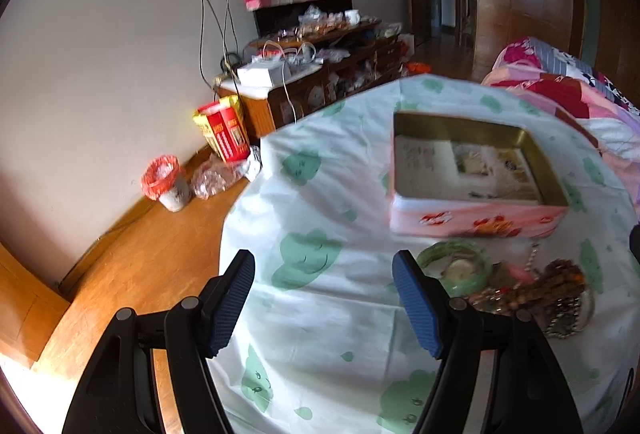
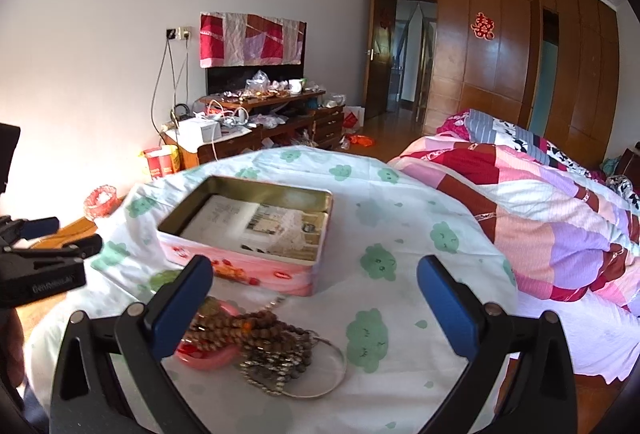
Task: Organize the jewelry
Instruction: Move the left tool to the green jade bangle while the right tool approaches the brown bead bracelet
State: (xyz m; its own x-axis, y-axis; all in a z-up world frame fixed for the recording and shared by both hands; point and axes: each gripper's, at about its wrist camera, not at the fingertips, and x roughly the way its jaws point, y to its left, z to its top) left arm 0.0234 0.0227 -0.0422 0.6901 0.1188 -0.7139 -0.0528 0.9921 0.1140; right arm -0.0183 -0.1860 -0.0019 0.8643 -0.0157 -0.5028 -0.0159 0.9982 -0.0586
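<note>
The jewelry pile (image 2: 256, 346) (beads, bangles, a chain) lies tangled on the cloth-covered worktop (image 2: 400, 234), just in front of the open pink tin (image 2: 256, 234); its long axis runs roughly across the tin's front wall. Nothing seems sorted yet. Both the right hand-held gripper (image 2: 316, 294) and the left hand-held gripper (image 1: 324, 298) hover spread and empty; next, probably pinching one piece free.

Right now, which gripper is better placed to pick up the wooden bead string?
Right gripper: open, with the bead string just ahead by its left finger. The left gripper, also open, faces bare sheet, beads off to its right.
</note>
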